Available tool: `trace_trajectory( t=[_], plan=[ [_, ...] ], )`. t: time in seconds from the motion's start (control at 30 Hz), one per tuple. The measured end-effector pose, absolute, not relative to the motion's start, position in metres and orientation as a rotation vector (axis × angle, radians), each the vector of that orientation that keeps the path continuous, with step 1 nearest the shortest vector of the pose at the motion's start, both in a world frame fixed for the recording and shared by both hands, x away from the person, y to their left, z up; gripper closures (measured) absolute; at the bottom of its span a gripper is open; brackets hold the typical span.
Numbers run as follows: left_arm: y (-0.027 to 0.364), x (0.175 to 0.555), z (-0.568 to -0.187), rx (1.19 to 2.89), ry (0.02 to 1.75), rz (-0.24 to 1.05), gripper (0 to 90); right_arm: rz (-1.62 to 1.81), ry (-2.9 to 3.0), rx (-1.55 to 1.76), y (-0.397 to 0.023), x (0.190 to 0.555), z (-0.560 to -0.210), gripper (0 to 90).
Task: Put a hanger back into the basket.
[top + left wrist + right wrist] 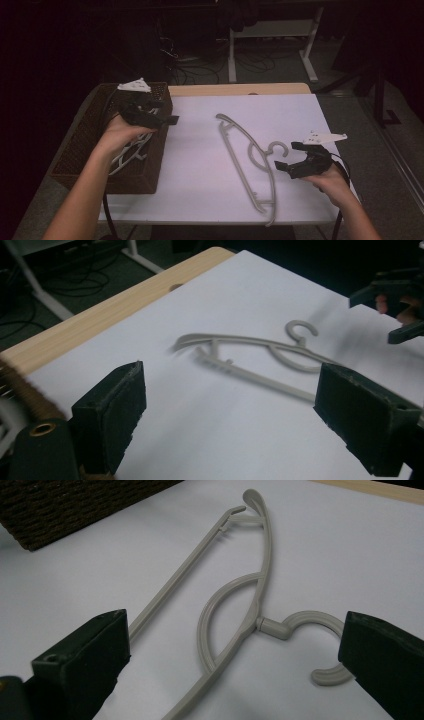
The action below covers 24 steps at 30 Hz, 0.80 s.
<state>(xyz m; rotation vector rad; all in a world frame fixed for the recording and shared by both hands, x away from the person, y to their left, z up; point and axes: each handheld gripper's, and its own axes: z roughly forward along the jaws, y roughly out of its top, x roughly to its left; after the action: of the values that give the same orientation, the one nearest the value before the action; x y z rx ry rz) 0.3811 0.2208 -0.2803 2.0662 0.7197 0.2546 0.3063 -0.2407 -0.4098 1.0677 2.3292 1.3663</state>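
Note:
A grey plastic hanger (247, 160) lies flat on the white tabletop (200, 165), its hook toward the right. My right gripper (287, 156) hovers just right of the hook, jaws wide apart. In the right gripper view the hook (305, 625) and the hanger's neck lie between the open jaws of the right gripper (235, 665), and neither pad touches them. My left gripper (167, 111) is raised over the right rim of a dark woven basket (80, 145), open and empty. The left gripper view has the left gripper (237, 420) looking across at the hanger (250, 355).
White hangers (127, 152) rest inside the basket under my left hand. A wooden strip (240, 90) runs along the table's far edge. Beyond it are desk legs (232, 55) and cables on the floor. The right gripper (400, 305) shows far off in the left gripper view.

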Motion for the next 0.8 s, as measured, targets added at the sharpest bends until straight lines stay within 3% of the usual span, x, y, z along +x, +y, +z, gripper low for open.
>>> trace_trajectory(
  t=[0.37, 0.67, 0.8],
  plan=[
    [0.151, 0.372, -0.308, 2.08, 0.636, 0.198, 13.2, 1.362, 2.322, 1.075, -0.241, 0.308, -0.408, 0.0],
    [0.133, 0.361, -0.354, 2.1, 0.65, 0.179, 13.2, 1.335, 2.327, 1.103, -0.246, 0.311, -0.414, 0.0],
    [0.132, 0.357, -0.372, 2.099, 0.674, 0.172, 13.2, 1.305, 2.355, 1.121, -0.25, 0.31, -0.421, 6.8]
  ],
)
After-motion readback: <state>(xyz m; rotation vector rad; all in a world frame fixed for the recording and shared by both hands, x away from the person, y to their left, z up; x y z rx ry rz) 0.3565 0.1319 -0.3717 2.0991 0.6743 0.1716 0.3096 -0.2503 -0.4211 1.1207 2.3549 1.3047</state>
